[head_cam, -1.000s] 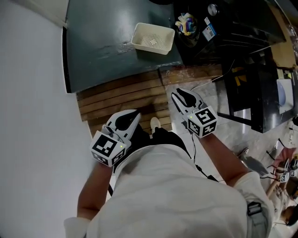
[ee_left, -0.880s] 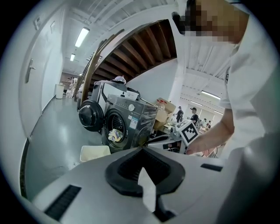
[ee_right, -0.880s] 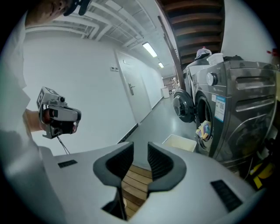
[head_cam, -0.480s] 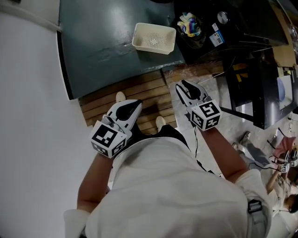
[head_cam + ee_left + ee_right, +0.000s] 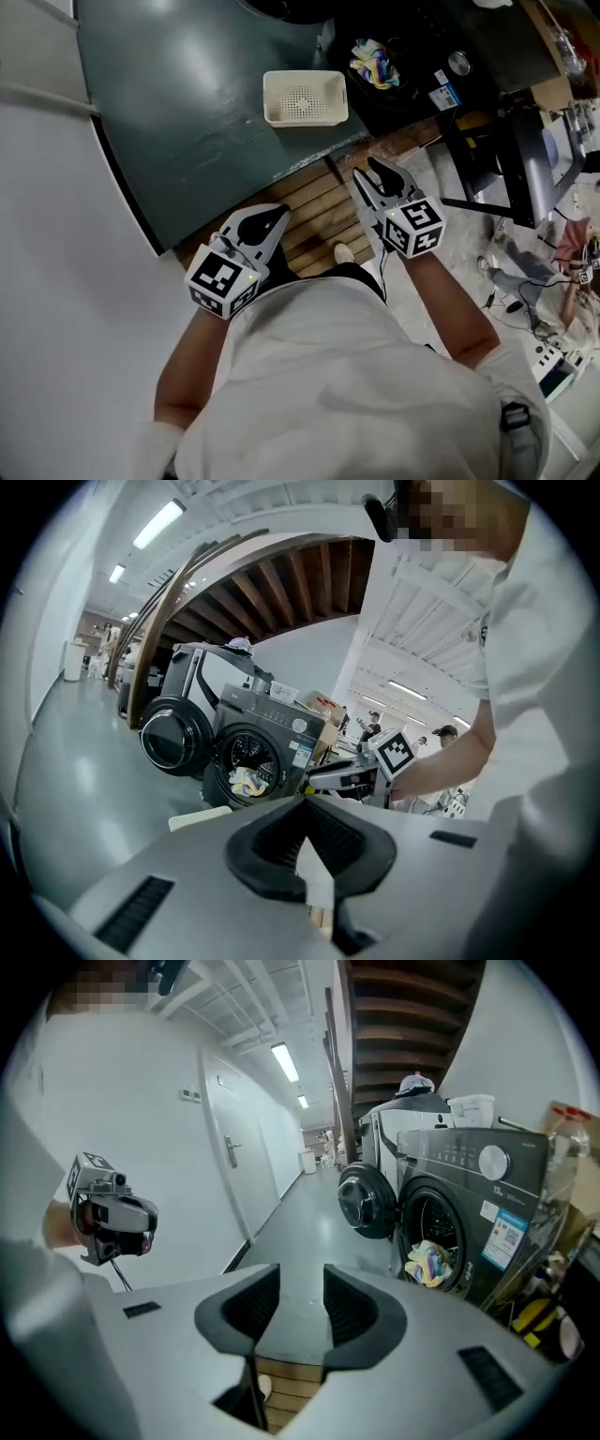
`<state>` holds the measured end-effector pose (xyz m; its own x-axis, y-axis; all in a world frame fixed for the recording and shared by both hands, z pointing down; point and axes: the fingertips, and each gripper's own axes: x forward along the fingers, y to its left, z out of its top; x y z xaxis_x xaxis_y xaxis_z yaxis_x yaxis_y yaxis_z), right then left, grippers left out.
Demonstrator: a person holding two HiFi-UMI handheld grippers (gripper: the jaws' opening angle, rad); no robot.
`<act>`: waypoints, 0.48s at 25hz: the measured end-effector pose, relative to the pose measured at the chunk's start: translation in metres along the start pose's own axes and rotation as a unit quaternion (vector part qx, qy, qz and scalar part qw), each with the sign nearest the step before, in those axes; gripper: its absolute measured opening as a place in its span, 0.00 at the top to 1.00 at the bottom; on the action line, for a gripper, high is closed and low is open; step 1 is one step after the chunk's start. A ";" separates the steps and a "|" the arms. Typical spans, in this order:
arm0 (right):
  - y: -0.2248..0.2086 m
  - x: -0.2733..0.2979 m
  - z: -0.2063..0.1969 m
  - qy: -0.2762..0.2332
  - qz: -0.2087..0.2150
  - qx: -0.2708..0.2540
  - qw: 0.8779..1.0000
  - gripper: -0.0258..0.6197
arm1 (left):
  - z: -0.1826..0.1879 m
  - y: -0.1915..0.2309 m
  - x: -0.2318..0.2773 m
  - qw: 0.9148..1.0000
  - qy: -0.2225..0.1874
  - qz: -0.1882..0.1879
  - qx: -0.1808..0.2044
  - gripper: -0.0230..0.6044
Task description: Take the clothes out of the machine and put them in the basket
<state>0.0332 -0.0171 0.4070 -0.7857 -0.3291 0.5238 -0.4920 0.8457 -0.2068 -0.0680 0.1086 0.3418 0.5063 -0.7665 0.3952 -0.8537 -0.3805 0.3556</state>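
Ahead of the closed left gripper (image 5: 302, 806) and the empty right gripper (image 5: 302, 1279), whose jaws have just been opening, multicoloured clothes (image 5: 427, 1262) spill from the dark grey washing machine (image 5: 473, 1180): probably soft and light, best pinched by a loose fold.

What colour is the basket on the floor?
Cream-white plastic basket, clearest in the head view.

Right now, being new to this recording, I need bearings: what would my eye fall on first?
The bright multicoloured clothes bunched in the open mouth of the dark washing machine, at the right gripper view's right. In the head view, the white basket stands empty on the grey-green floor ahead.
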 end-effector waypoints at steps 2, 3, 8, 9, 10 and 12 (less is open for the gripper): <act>0.009 0.009 0.014 0.006 -0.021 0.015 1.000 0.77 | 0.008 0.015 -0.015 1.000 0.013 -0.023 0.001 0.97; 0.013 0.011 0.021 0.007 -0.031 0.021 0.999 0.77 | 0.013 0.020 -0.021 0.999 0.021 -0.035 0.005 0.97; 0.022 0.021 0.061 0.003 -0.068 0.036 0.997 0.73 | 0.043 0.045 -0.045 0.996 0.040 -0.069 0.029 0.97; 0.019 0.023 0.064 0.003 -0.075 0.040 0.996 0.73 | 0.047 0.049 -0.044 0.996 0.040 -0.074 0.032 0.97; 0.013 0.025 0.065 0.003 -0.082 0.045 0.996 0.73 | 0.050 0.052 -0.039 0.996 0.040 -0.079 0.034 0.97; -0.002 0.034 0.067 0.006 -0.090 0.052 0.995 0.71 | 0.055 0.059 -0.025 0.994 0.042 -0.090 0.034 0.97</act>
<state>-0.0179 -0.0582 0.3698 -0.6768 -0.4662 0.5698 -0.6616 0.7245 -0.1931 -0.1373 0.0764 0.3061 0.6575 -0.6383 0.4003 -0.7533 -0.5443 0.3692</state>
